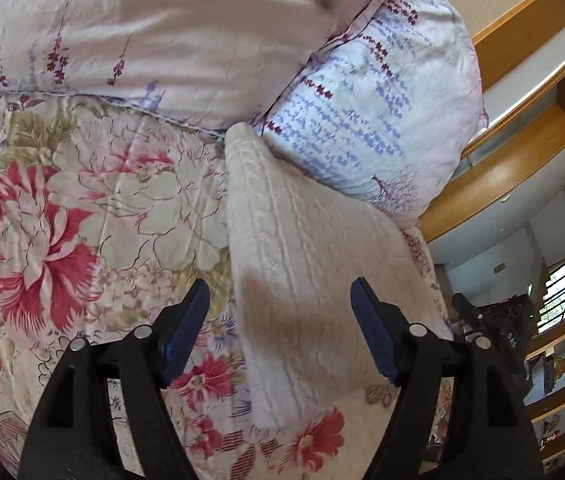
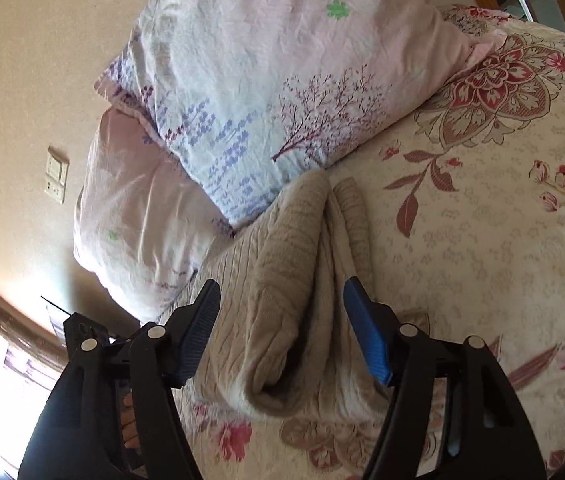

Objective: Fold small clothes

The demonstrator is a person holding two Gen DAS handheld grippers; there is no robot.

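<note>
- Cream knitted garment (image 1: 306, 264) lies on your floral bedspread (image 1: 82, 208); its far end touches the lavender-print pillow (image 1: 378, 120), which blocks that side
- its long axis runs away from you toward the pillows; a plainer pink pillow (image 1: 162, 32) lies beside
- your left gripper (image 1: 280, 312) stands apart, holding nothing
- your right gripper (image 2: 282, 312) straddles a raised fold, pads not pressing
</note>
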